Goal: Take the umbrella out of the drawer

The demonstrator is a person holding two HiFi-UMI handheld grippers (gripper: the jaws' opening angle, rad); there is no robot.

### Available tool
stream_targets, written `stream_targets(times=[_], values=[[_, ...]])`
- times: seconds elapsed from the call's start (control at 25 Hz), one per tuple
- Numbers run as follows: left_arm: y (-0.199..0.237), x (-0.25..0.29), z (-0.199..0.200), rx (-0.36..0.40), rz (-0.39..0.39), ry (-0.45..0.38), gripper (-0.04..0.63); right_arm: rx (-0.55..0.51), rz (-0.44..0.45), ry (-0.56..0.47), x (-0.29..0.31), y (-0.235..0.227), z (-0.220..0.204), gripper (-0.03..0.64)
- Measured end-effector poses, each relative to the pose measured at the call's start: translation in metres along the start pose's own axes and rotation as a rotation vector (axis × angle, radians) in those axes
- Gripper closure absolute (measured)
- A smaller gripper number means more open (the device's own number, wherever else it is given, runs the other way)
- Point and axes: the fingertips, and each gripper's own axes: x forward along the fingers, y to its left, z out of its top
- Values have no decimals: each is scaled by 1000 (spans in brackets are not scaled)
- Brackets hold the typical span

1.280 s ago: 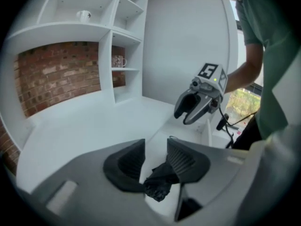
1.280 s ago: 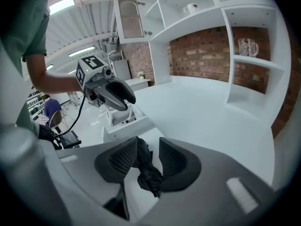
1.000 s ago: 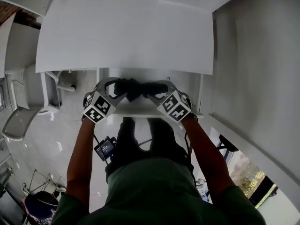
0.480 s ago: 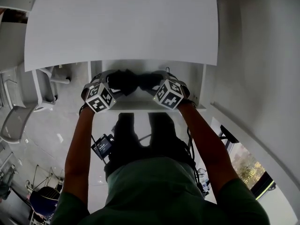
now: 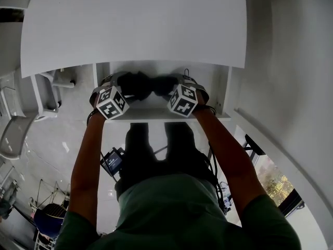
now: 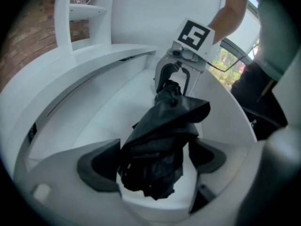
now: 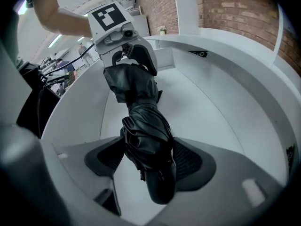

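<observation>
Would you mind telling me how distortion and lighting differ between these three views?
Head view: mild edge bending, the umbrella a dark featureless mass. Left gripper view: strong fisheye, black corners, drawer walls bowed. Right gripper view: same fisheye, sheen on folds.

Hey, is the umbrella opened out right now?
No, the black umbrella is folded shut, with its fabric bunched around the shaft, and it lies in the white drawer.
</observation>
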Motion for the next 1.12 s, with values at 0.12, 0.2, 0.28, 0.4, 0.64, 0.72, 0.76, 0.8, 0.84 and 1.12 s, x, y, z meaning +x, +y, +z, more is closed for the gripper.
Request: stream_targets(times=[0.12,0.2,0.28,0.4,0.64,0.72,0.76,0.8,0.84,1.12], values=[[7,5,-1,-4,20,-10,162,-14,-16,8,6,-5,0,287],[10,8,-3,-8,23,-17,172,-32,-19,17,9,-7,1,296],[11,10,-3,-11,25,-26,183,-49,-15,28,10,-7,1,326],[11,9,-2,-22,36,-40,215,-56,-3,41,7,-5,1,374],[6,1,2,-42,28,-19,263,-55,16,46,-3,0,2,405],[5,-4,5,-40,23,-16,268,-57,14,44,-9,1,5,407],[4,-8,7,-35,23,-16,270,-58,11,41,-13,2,6,407],[3,-12,10,-29,26,-18,271,-59,6,37,-17,3,8,407],[2,-17,13,-20,32,-19,272,-59,-1,32,-22,4,9,408],[5,-58,40,46,105,-34,273,-77,-73,-7,-62,2,29,407]])
